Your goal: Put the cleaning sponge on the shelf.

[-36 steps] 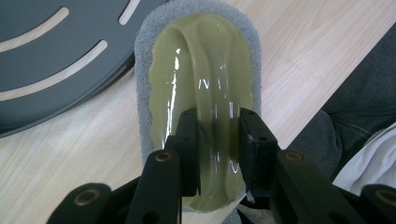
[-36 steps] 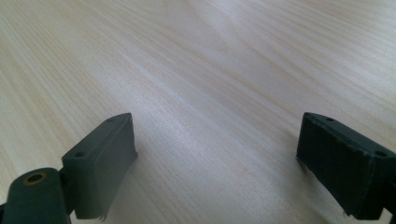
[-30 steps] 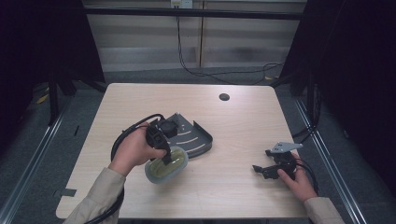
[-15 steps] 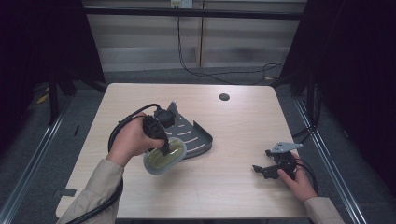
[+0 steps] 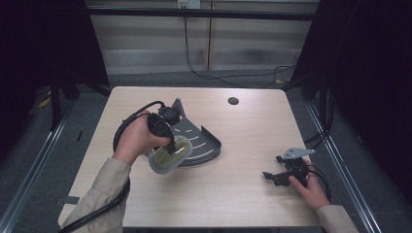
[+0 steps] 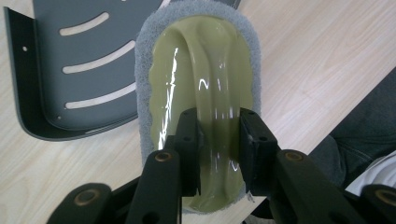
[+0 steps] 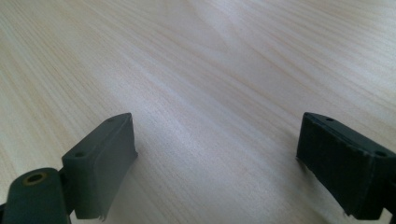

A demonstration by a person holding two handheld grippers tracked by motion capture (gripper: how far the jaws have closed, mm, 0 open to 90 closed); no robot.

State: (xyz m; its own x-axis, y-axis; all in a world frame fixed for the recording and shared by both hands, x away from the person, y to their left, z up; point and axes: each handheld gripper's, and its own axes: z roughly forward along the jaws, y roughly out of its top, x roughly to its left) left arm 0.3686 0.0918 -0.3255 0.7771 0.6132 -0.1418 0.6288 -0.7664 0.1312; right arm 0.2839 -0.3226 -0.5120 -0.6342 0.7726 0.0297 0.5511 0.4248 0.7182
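The left gripper clamps the ridge handle of an oval, olive-green scrubber with a grey pad, beside the grey slotted metal bracket. Likely next: scrub the bracket. The right gripper rests released.

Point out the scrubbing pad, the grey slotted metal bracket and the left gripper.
scrubbing pad (image 6: pixel 205 60), left gripper view, on its glossy green handle ridge.
grey slotted metal bracket (image 6: pixel 65 51), left gripper view, on the flat plate between two slots.
left gripper (image 6: pixel 218 135), left gripper view, midway between its fingertips, clamped on the pad's handle.
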